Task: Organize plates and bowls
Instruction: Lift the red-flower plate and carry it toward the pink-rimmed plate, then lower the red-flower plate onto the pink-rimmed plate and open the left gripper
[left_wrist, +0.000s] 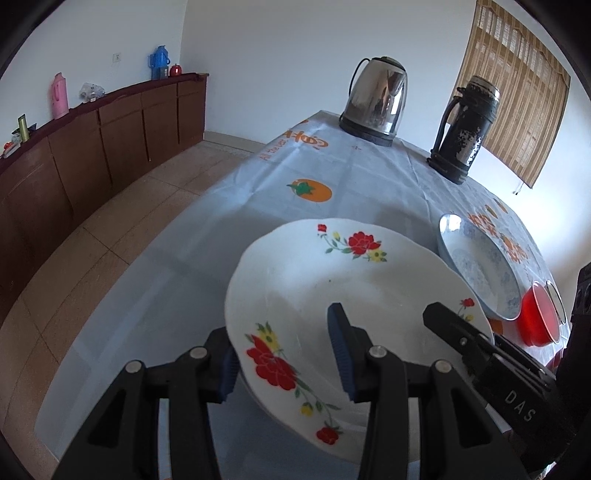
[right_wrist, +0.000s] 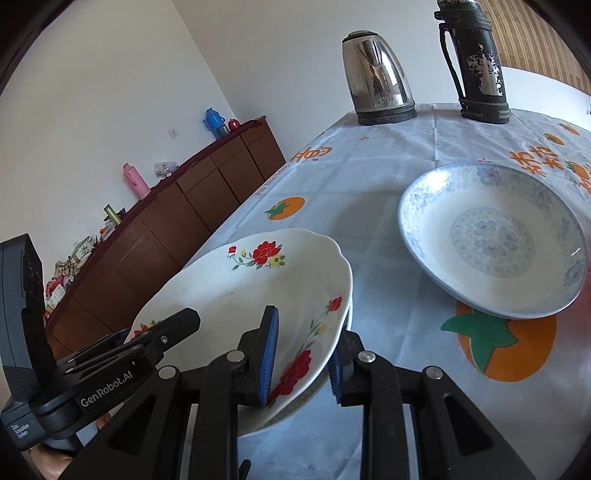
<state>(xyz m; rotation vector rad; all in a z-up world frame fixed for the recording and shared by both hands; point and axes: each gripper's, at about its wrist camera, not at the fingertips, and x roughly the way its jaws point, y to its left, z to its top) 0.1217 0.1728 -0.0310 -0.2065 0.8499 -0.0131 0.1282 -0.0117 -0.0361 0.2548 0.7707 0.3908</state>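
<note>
Over the table's near-left part, both grippers pinch 1 floral plate (left_wrist: 332, 280) by opposite rims. Left gripper (left_wrist: 286, 363) has 1 blue pad under the rim, 1 on the inner face; right gripper (right_wrist: 303, 360) does the same on the other side. Plate is tilted and looks lifted off the cloth (left_wrist: 258, 177), though contact under it is hidden. A 2nd rim shows just beneath it in the right view, so possibly a stack; can't confirm.

My read on the 2-sided grip: the plate is wide, glazed and slippery, so 1 pinch would let it swing.

Blue-patterned dish (right_wrist: 495, 240) sits flat on the cloth to the right, apart from the plate, probably the stacking target. Red bowl (left_wrist: 539, 317) sits just past it, near the table edge. Kettle (left_wrist: 376, 101) and flask (left_wrist: 465, 129) are parked at the far end, clear of the work.

Readable text: "GenRobot.AI" on the left gripper's body, "DAS" on the right's, "All the be..." on the cloth, plus orange characters I can't read.
</note>
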